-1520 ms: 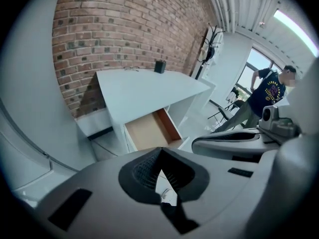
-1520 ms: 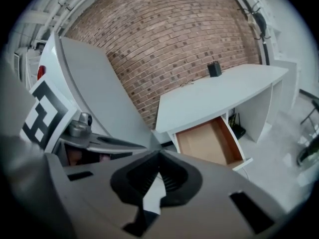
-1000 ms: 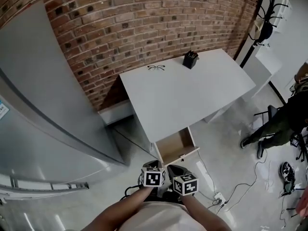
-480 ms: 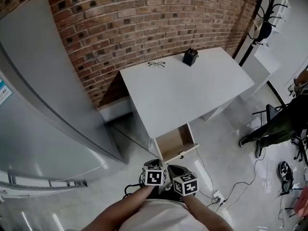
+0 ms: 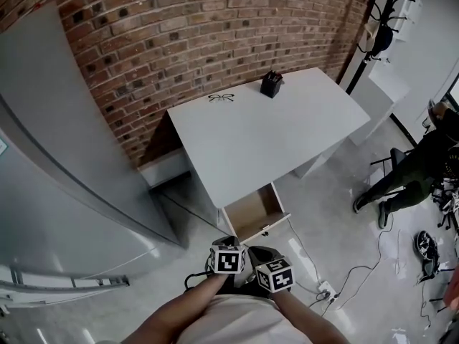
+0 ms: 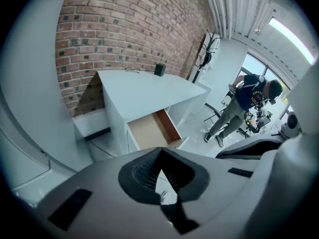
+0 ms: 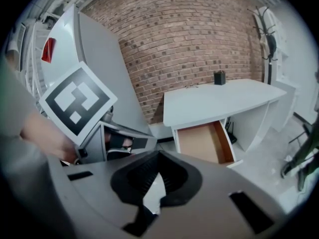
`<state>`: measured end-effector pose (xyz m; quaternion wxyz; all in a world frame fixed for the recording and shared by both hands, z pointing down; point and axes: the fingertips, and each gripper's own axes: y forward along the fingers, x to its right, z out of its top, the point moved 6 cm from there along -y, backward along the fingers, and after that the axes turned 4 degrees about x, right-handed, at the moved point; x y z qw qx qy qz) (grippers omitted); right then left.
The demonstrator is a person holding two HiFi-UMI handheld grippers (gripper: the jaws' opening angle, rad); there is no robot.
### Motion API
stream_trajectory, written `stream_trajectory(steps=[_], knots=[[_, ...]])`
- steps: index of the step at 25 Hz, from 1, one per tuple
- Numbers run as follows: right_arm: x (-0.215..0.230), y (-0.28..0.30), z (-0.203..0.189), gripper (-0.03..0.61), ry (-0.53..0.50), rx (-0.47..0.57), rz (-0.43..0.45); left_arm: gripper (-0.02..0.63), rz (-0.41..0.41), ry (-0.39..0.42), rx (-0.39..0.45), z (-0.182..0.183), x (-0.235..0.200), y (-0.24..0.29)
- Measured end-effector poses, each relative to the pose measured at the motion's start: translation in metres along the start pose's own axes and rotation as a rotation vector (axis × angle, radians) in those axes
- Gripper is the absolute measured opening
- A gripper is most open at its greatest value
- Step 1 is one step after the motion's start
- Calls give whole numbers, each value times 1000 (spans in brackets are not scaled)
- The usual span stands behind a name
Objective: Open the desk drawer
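Observation:
A white desk (image 5: 265, 131) stands against the brick wall. Its drawer (image 5: 251, 213) is pulled out, showing a bare wooden bottom, seen also in the left gripper view (image 6: 149, 130) and the right gripper view (image 7: 202, 142). Both grippers are held close to the person's body, well short of the drawer. My left gripper (image 5: 229, 244) (image 6: 160, 156) is shut with nothing in it. My right gripper (image 5: 261, 254) (image 7: 158, 158) sits beside it, jaws together and empty.
Glasses (image 5: 221, 97) and a black holder (image 5: 270, 84) lie at the desk's back. A large grey panel (image 5: 64, 142) leans at the left. Cables and a power strip (image 5: 324, 290) lie on the floor near my feet. A person (image 5: 409, 167) stands at the right by a coat rack (image 5: 380, 20).
The head view has drifted, so the desk sits a little further left in the picture. The drawer stays pulled out and both grippers keep their place, shut.

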<state>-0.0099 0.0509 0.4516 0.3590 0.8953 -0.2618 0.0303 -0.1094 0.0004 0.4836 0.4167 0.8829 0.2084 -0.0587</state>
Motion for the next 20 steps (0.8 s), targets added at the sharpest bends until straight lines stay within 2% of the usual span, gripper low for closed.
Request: stream_trajectory(steps=[8,20], knots=[[13,-11,-1,15,9,10,-23,6,-9,22,-16,-5,15,5],[9,-9,-7,15,9,-9,-6,6,8,6,-30,-14,10,1]])
